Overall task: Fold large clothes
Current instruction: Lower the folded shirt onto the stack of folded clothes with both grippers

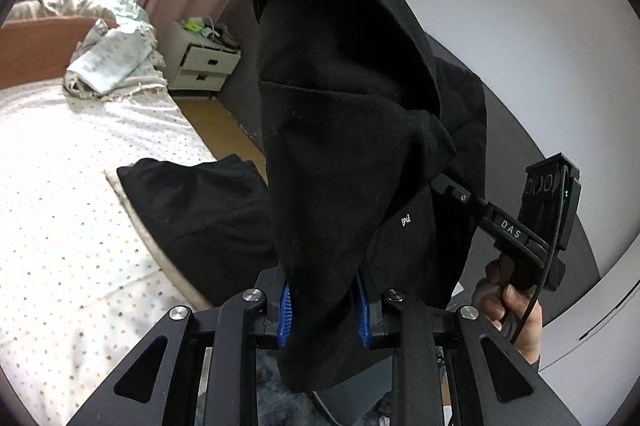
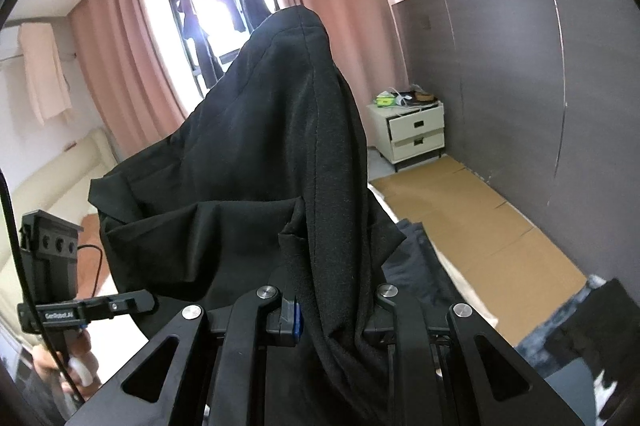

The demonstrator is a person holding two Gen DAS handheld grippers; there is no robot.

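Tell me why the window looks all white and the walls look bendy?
Right wrist view: daylight overexposes the window, so the clothes hung there are silhouettes. Both views: the fisheye lens curves the wall panels and darkens the corners. Left wrist view: the black garment shows little detail.

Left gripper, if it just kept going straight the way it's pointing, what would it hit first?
The black garment itself. The left gripper is shut on it, and the cloth rises right ahead of the fingers, hiding what lies behind. Past it, probably the wall, though depth is unclear.
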